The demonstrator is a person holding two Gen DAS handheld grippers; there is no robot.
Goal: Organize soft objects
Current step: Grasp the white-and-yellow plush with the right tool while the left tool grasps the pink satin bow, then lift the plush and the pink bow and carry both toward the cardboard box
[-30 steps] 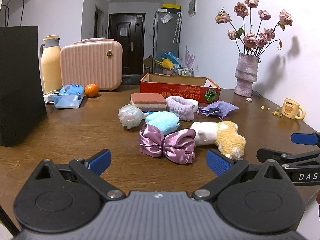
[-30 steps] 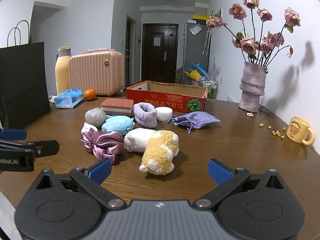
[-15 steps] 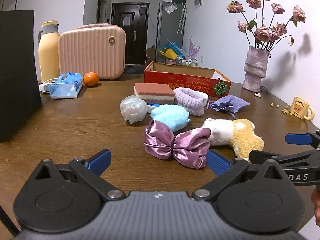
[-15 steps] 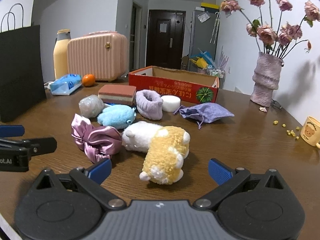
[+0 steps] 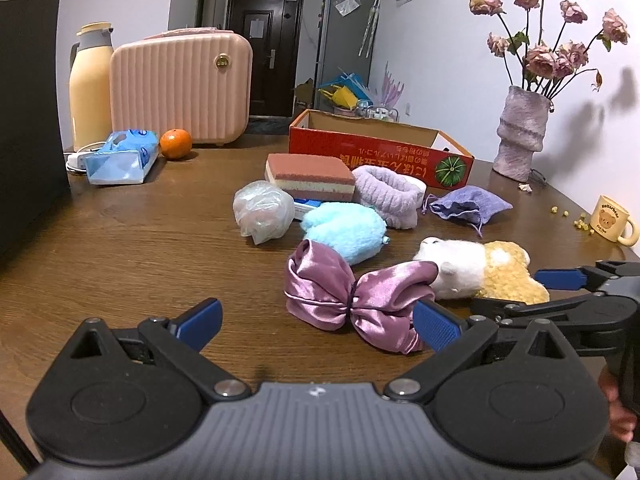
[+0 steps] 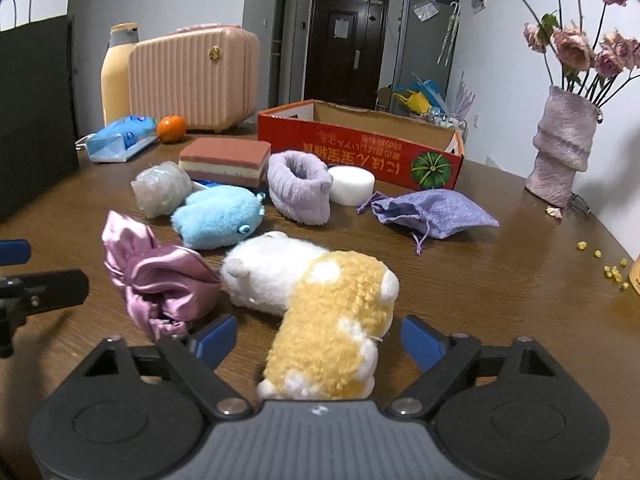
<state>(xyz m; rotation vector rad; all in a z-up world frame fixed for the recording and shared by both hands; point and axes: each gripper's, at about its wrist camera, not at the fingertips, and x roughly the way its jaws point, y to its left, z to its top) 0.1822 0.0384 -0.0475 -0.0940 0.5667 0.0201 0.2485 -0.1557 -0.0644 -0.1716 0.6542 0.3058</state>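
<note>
Now the right claw (image 6: 316, 340) sits low over the brown wooden desk (image 6: 480, 264), with the fluffy yellow and white plush toy (image 6: 320, 308) lying between its two blue fingertips (image 6: 216, 338). Its jaws have just been closing in, but the pads are not pressing the toy, so the claw is loose and holds nothing.

The left claw (image 5: 316, 318) is wide apart too, and grips nothing. The shiny pink satin bow (image 5: 352, 292) lies on the desk right in front of it, near its right fingertip.

Beside the bow is the fuzzy light blue plush ball (image 5: 344, 232), and the plush toy touches the bow's other end. Farther back lie a crinkly clear plastic bag (image 5: 262, 212), a red and cream sponge block (image 5: 312, 176), a soft lilac headband (image 5: 386, 192) and a purple drawstring pouch (image 5: 468, 208). Behind them stands the red open cardboard box (image 5: 376, 152)
</note>
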